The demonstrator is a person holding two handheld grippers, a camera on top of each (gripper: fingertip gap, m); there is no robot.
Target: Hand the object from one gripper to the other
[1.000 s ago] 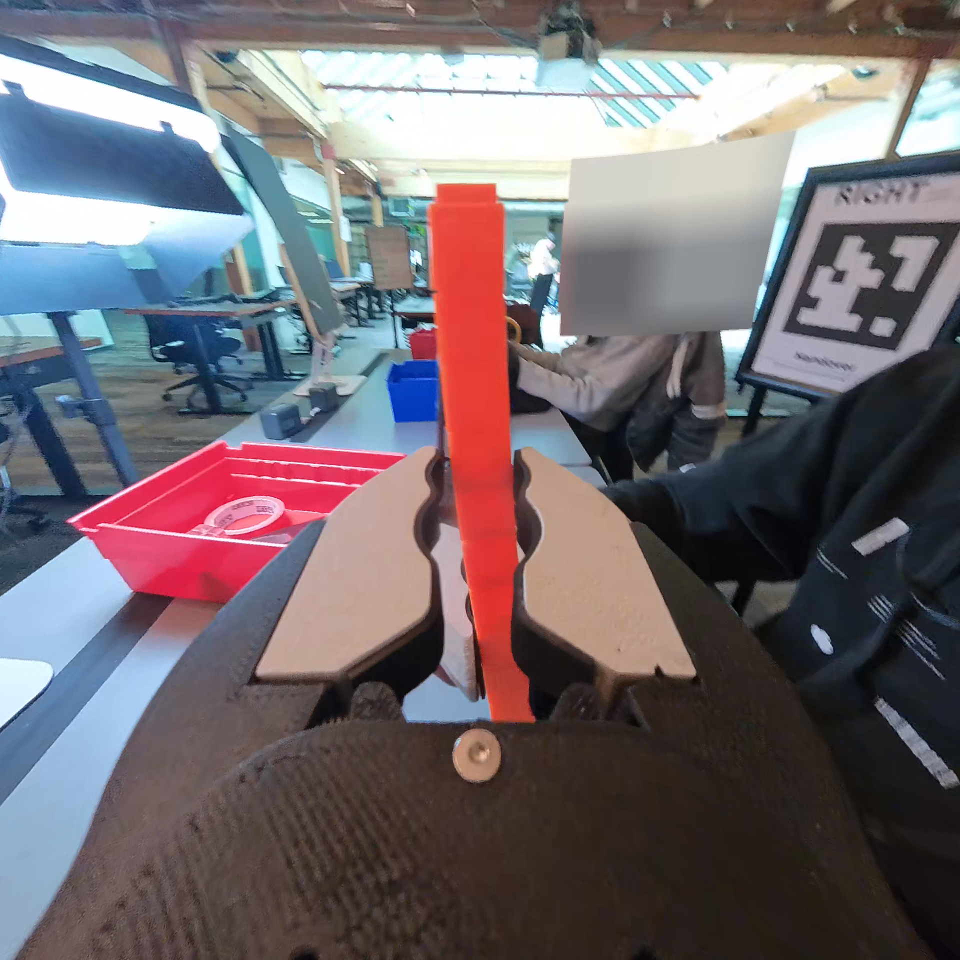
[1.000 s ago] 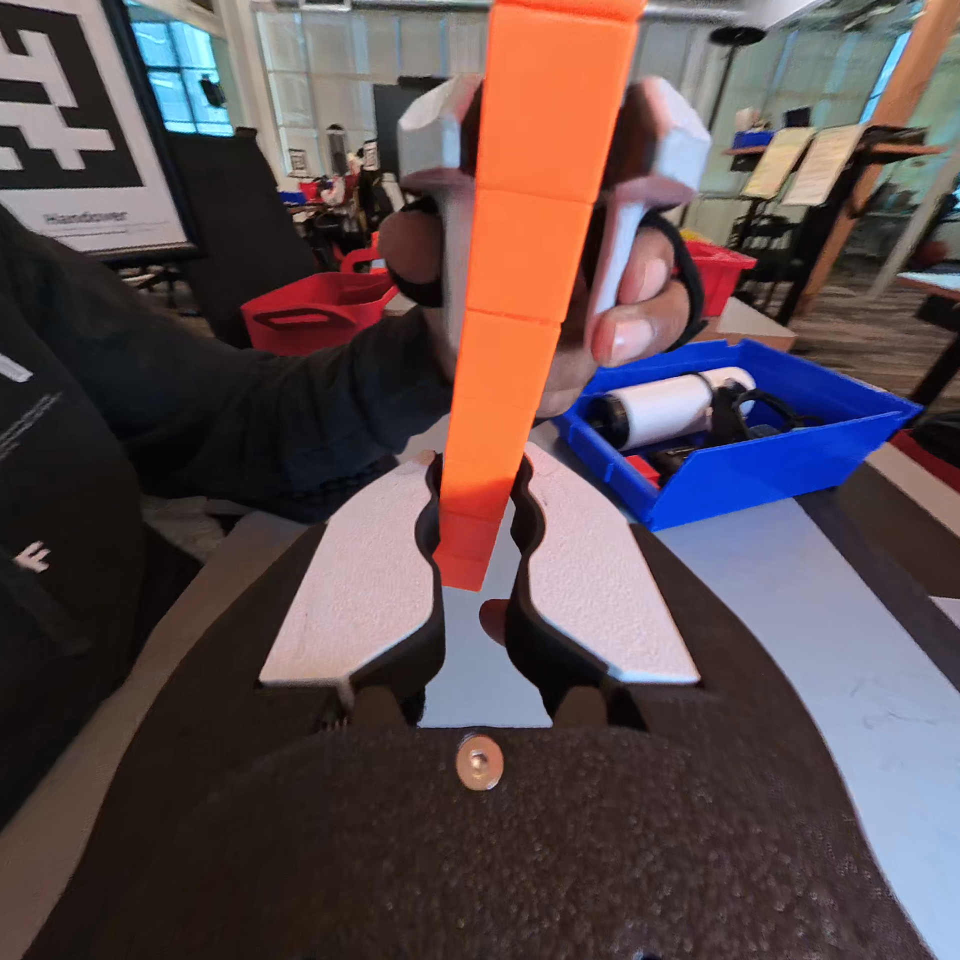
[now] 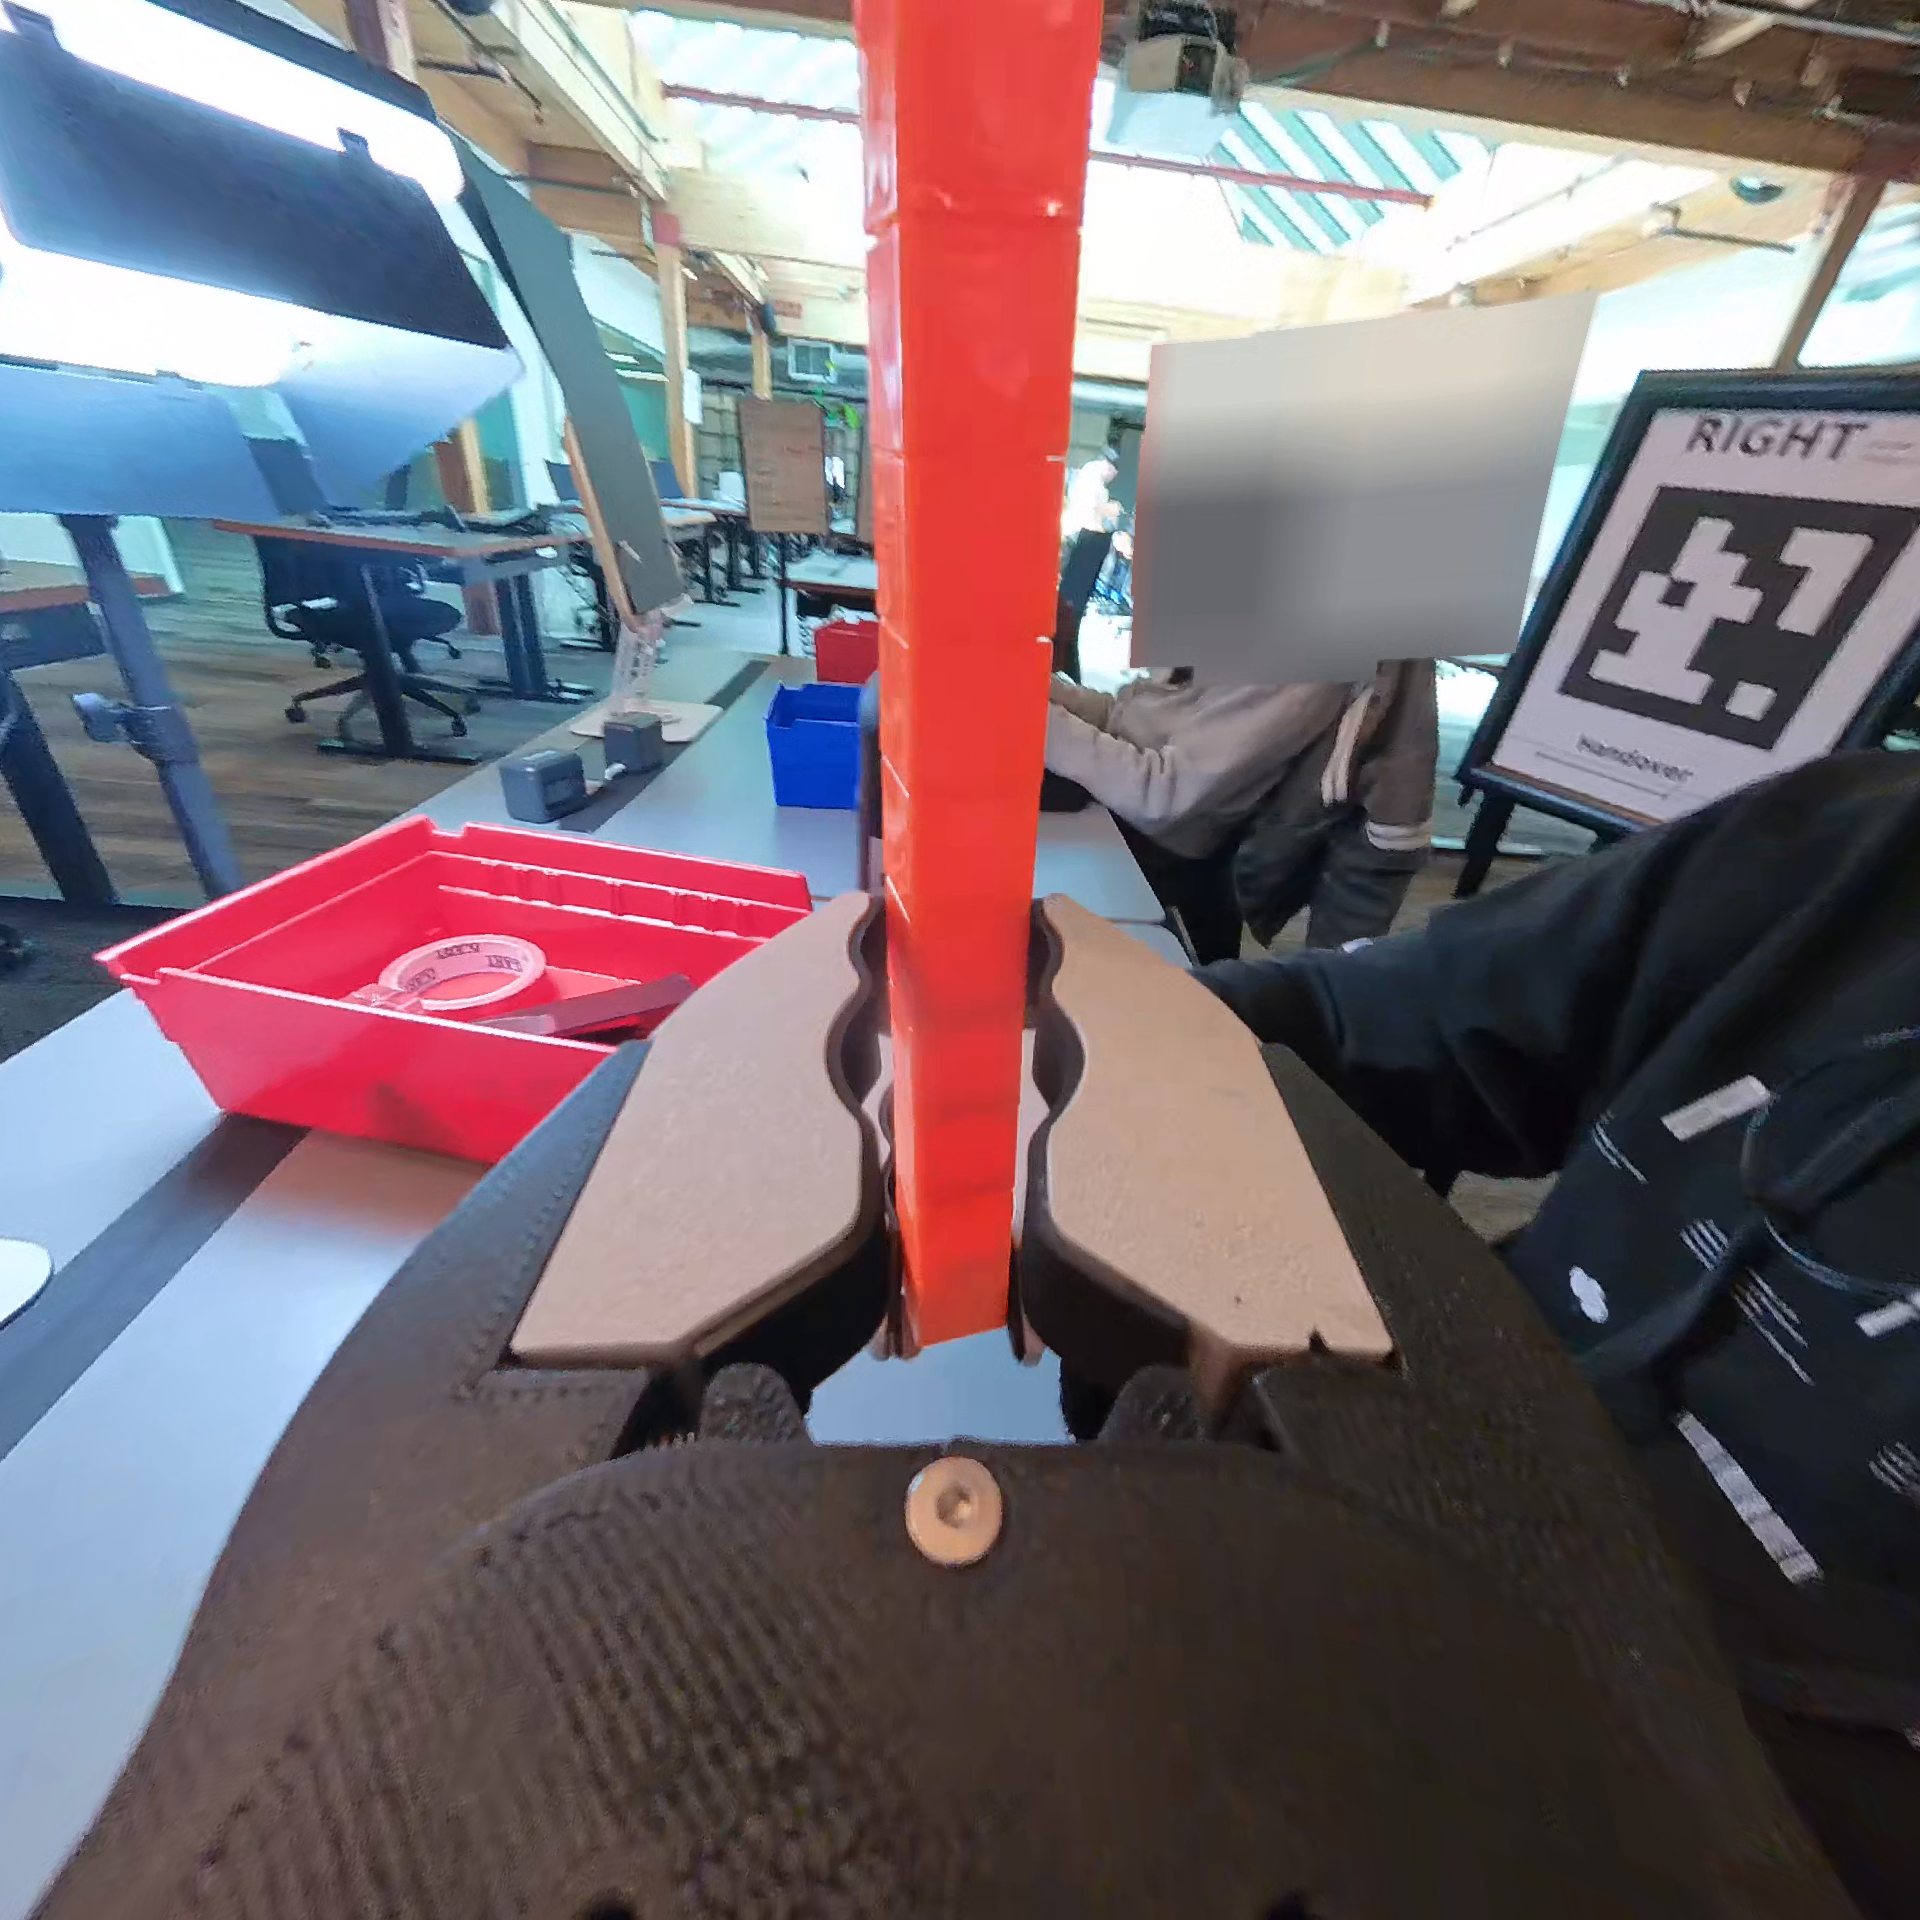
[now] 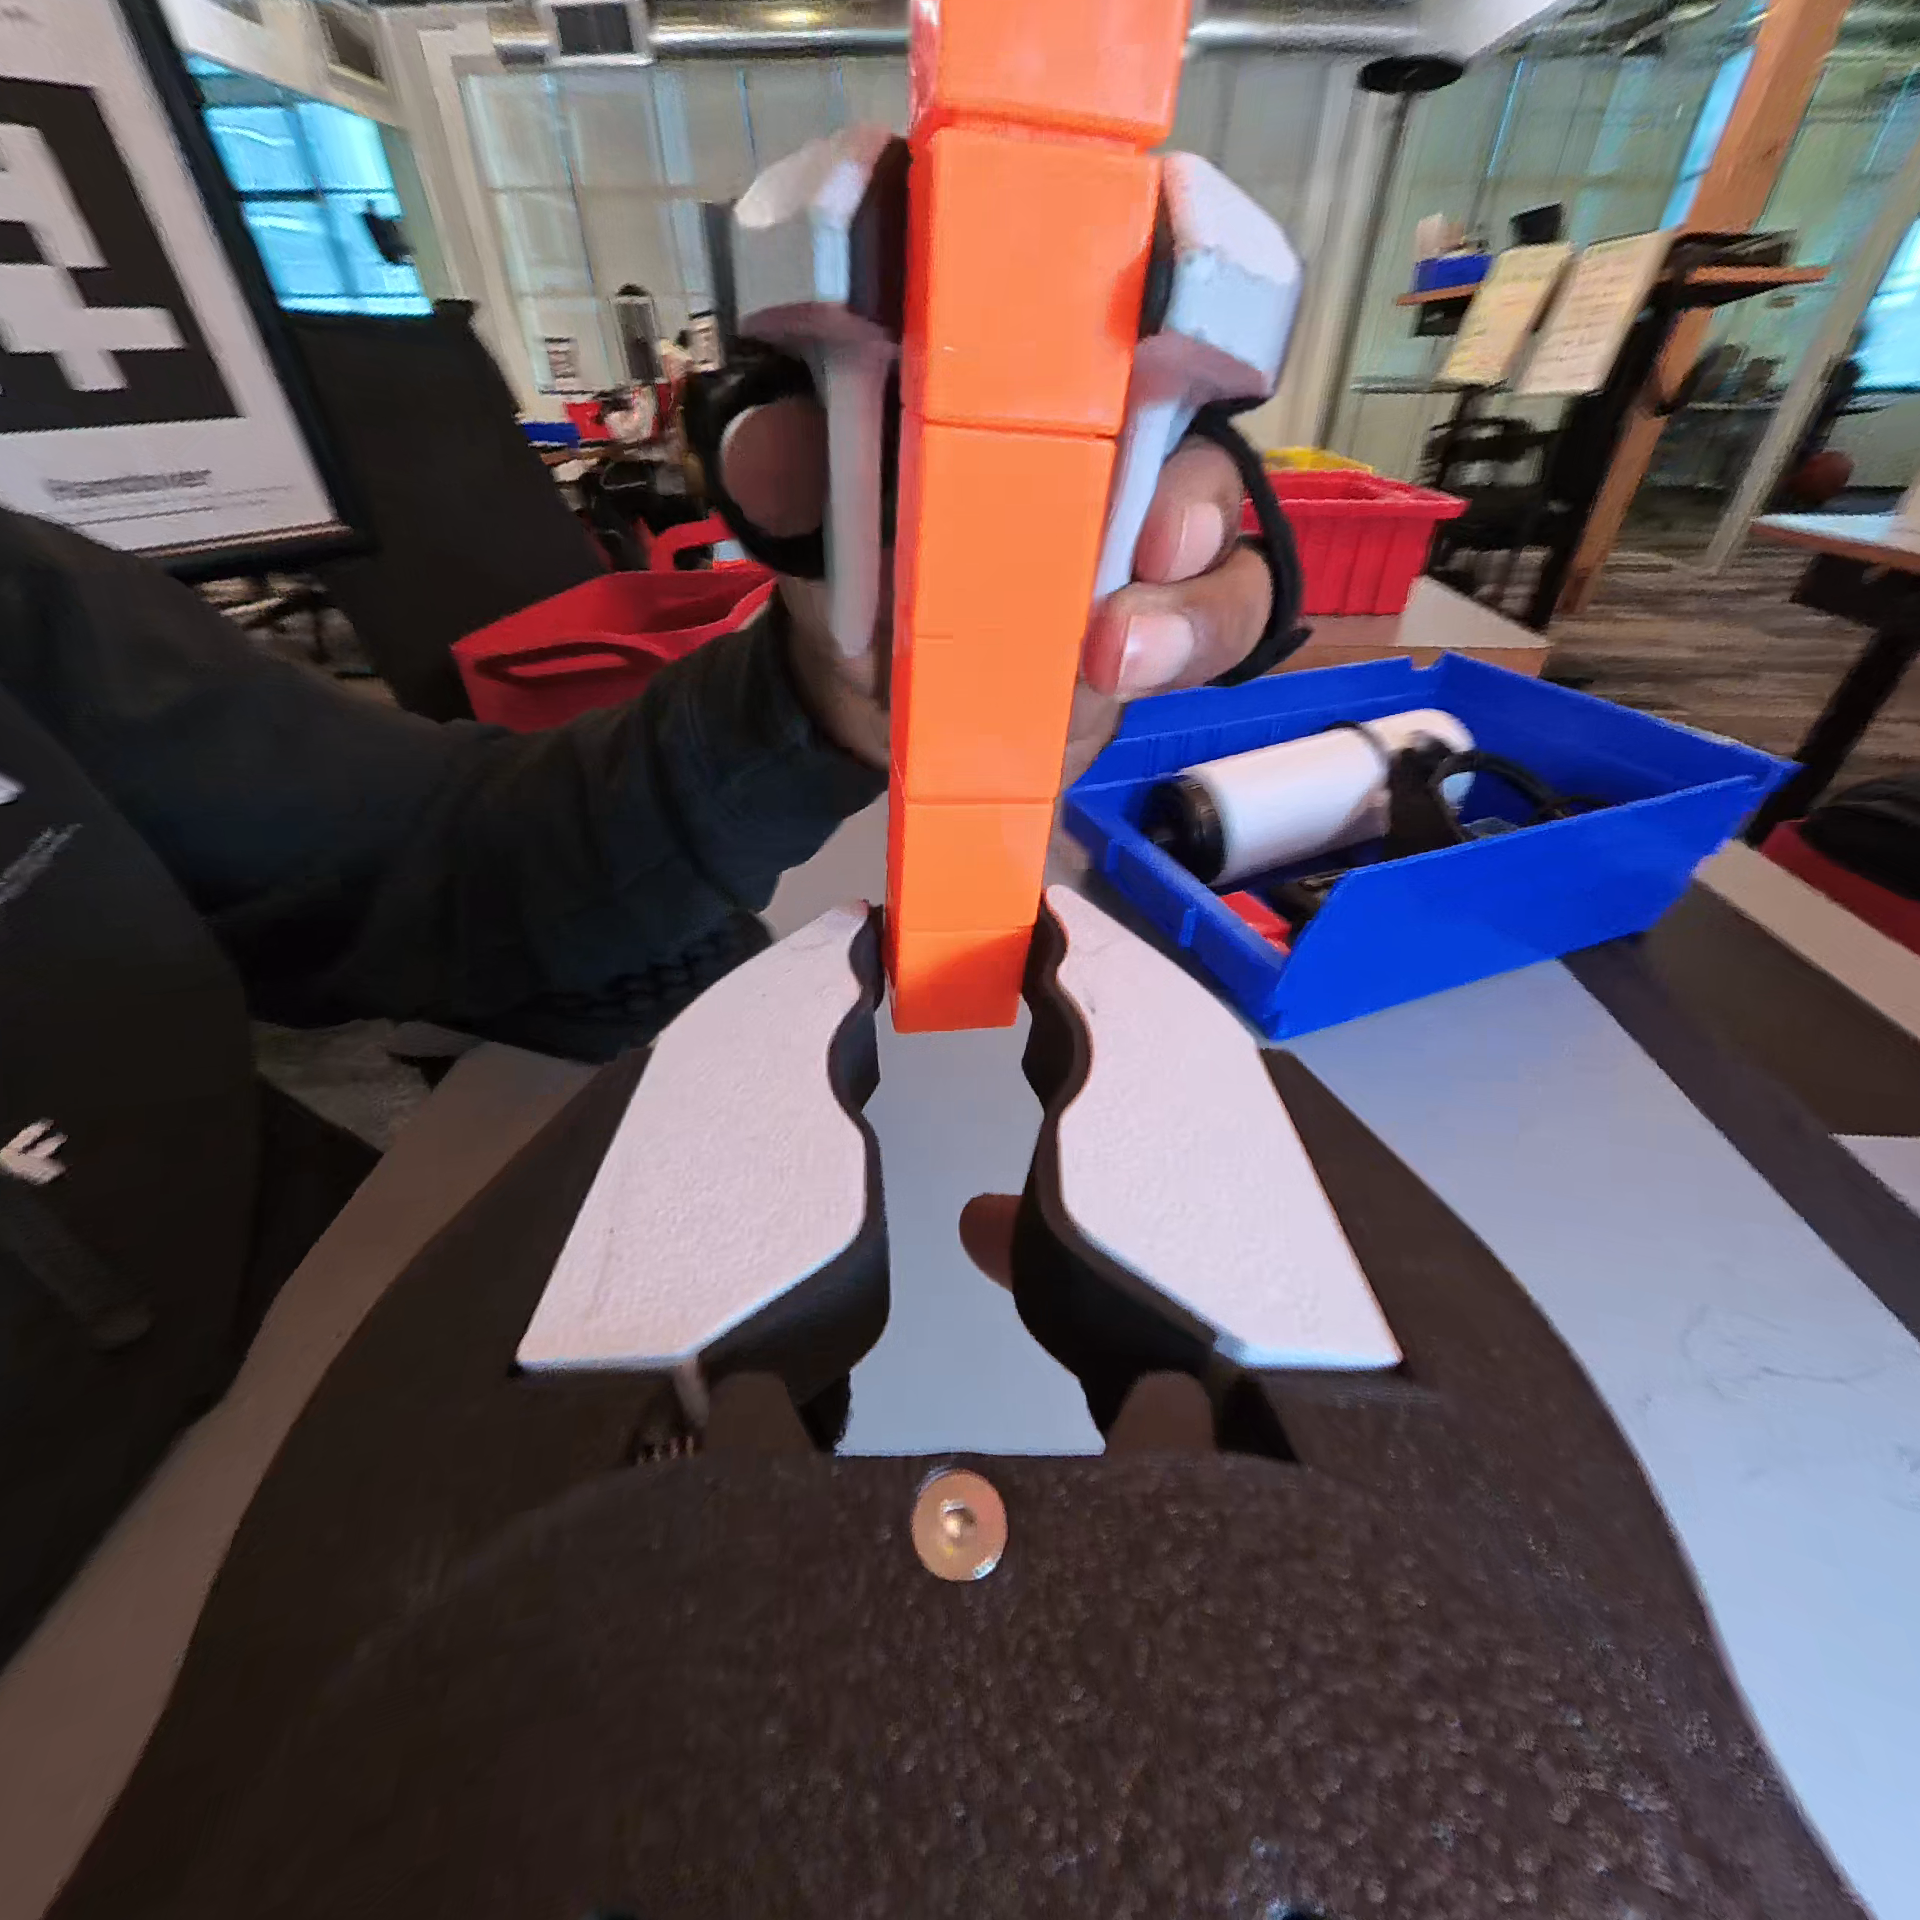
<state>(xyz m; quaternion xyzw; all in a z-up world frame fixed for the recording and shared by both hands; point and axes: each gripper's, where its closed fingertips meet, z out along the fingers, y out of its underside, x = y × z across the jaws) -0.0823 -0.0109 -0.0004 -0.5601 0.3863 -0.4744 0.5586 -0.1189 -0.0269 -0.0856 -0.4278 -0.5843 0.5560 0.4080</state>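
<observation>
a long orange bar [image 3: 961, 727] made of stacked square segments, with seams marking each block, stands upright between two handheld grippers. to its left in the left wrist view sits a red tray [image 3: 436, 997] holding a roll of tape [image 3: 462, 971]. the left gripper [image 3: 956, 914] has its tan fingers pressed against both sides of the bar's lower part, gripping it. in the right wrist view the right gripper [image 4: 956, 920] has its white fingertips close around the bar's bottom segment, whether pinching it cannot be told; a blue bin [image 4: 1455, 831] lies right of the bar.
</observation>
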